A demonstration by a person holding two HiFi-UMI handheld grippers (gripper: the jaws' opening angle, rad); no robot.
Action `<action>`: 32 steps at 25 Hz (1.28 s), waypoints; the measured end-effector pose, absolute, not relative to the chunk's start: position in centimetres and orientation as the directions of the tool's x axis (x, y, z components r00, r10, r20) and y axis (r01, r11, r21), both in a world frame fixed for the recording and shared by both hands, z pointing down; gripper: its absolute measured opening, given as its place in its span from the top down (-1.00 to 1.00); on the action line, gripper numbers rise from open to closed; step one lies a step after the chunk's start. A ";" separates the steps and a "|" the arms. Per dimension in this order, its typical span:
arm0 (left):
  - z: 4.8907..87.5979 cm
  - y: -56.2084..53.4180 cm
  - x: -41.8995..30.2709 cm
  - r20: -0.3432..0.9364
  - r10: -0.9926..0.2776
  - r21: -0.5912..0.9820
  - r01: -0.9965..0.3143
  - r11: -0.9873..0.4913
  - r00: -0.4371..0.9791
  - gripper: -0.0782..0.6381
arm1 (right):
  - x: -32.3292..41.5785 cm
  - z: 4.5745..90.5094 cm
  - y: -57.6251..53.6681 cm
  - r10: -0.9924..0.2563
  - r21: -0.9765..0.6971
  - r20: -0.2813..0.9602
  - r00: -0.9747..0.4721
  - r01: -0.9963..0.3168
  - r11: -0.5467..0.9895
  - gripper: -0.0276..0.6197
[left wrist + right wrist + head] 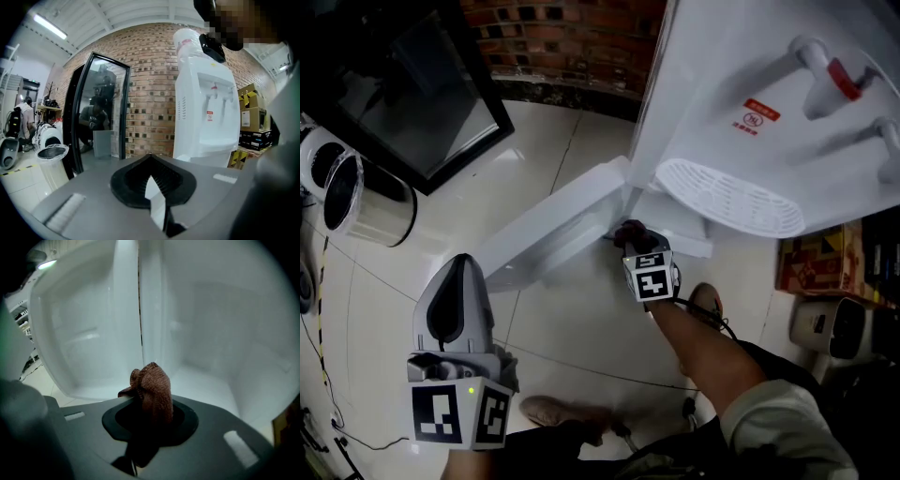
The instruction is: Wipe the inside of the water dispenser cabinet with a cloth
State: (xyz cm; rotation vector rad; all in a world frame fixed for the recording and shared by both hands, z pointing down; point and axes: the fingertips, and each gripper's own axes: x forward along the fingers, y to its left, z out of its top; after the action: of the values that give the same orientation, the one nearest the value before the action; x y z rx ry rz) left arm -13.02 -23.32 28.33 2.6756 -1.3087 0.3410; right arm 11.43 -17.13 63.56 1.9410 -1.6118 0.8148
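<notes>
The white water dispenser (750,112) stands at the upper right of the head view, and its lower cabinet door (553,230) swings open to the left. My right gripper (624,240) is at the cabinet opening, shut on a brown cloth (633,228). Its own view shows the bunched cloth (154,383) sticking up from the right gripper (147,401), facing the white cabinet interior (211,343) with the open door (79,333) on the left. My left gripper (461,262) hangs at the lower left, away from the cabinet, shut and empty. In its view the left gripper (151,161) points at the dispenser (204,108).
A black-framed glass panel (412,84) leans at the upper left beside a round white bin (356,197). The brick wall (562,37) runs behind. Cardboard boxes (820,262) stand right of the dispenser. A cable (581,370) crosses the tiled floor near a shoe (708,300).
</notes>
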 end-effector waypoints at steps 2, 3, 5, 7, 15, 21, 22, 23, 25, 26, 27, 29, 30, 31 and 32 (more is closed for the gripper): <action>27.9 -22.9 -11.6 0.254 -0.733 0.011 -0.759 -0.651 0.631 0.78 | 11.7 59.2 -16.1 -0.760 -0.010 0.629 0.162 -0.976 -0.216 0.64; 27.8 -22.7 -11.0 0.257 -0.720 -0.001 -0.745 -0.667 0.645 0.78 | 11.8 56.8 -15.9 -0.793 -0.010 0.583 0.176 -0.975 -0.224 0.64; 27.9 -22.8 -10.0 0.251 -0.716 -0.019 -0.737 -0.676 0.651 0.78 | 11.8 52.3 -16.0 -0.850 0.000 0.495 0.183 -0.978 -0.211 0.64; 28.5 -23.3 -9.3 0.248 -0.721 -0.039 -0.737 -0.675 0.647 0.78 | 11.6 48.3 -16.9 -0.891 0.015 0.422 0.167 -0.984 -0.177 0.64; 28.6 -21.8 -5.8 0.244 -0.672 -0.063 -0.680 -0.731 0.699 0.78 | 10.8 41.7 -19.1 -0.948 -0.012 0.290 0.131 -0.990 -0.140 0.65; 29.6 -20.6 -4.0 0.258 -0.640 -0.078 -0.645 -0.760 0.723 0.78 | 16.5 40.3 -16.6 -0.926 -0.008 0.263 0.273 -0.959 -0.285 0.65; 29.6 -20.5 -3.8 0.257 -0.636 -0.075 -0.642 -0.763 0.727 0.78 | 17.0 40.2 -16.0 -0.922 -0.002 0.264 0.282 -0.956 -0.293 0.65; 29.6 -20.5 -3.5 0.256 -0.632 -0.068 -0.639 -0.766 0.731 0.78 | 17.4 40.1 -15.5 -0.919 0.001 0.265 0.293 -0.953 -0.304 0.65; 29.4 -20.2 -2.7 0.252 -0.624 -0.067 -0.629 -0.774 0.740 0.78 | 18.3 40.0 -14.4 -0.910 -0.005 0.265 0.318 -0.944 -0.331 0.65; 29.5 -20.1 -2.3 0.251 -0.619 -0.069 -0.624 -0.778 0.744 0.78 | 18.8 40.0 -13.9 -0.906 -0.005 0.265 0.331 -0.939 -0.345 0.65; 29.6 -19.9 -2.0 0.251 -0.615 -0.066 -0.621 -0.781 0.747 0.78 | 19.4 39.9 -13.2 -0.900 -0.003 0.265 0.345 -0.933 -0.359 0.65; 29.9 -19.7 -1.4 0.255 -0.609 -0.052 -0.618 -0.785 0.751 0.78 | 20.8 39.9 -11.5 -0.885 0.003 0.268 0.380 -0.919 -0.394 0.65; 30.0 -19.5 -1.1 0.255 -0.604 -0.048 -0.614 -0.788 0.755 0.78 | 21.7 39.8 -10.5 -0.874 0.005 0.269 0.404 -0.908 -0.419 0.65; 29.9 -19.4 -0.6 0.255 -0.598 -0.048 -0.608 -0.792 0.760 0.78 | 22.8 39.8 -9.2 -0.860 0.005 0.269 0.434 -0.893 -0.449 0.65; 29.9 -19.2 0.0 0.254 -0.591 -0.048 -0.600 -0.798 0.766 0.78 | 24.0 39.7 -7.8 -0.842 0.004 0.269 0.467 -0.875 -0.484 0.65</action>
State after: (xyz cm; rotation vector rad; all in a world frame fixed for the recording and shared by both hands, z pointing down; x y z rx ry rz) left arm -0.04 -19.19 29.85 2.9180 -0.9843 0.4003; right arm 24.02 -7.75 39.70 2.5677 -1.5129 0.3488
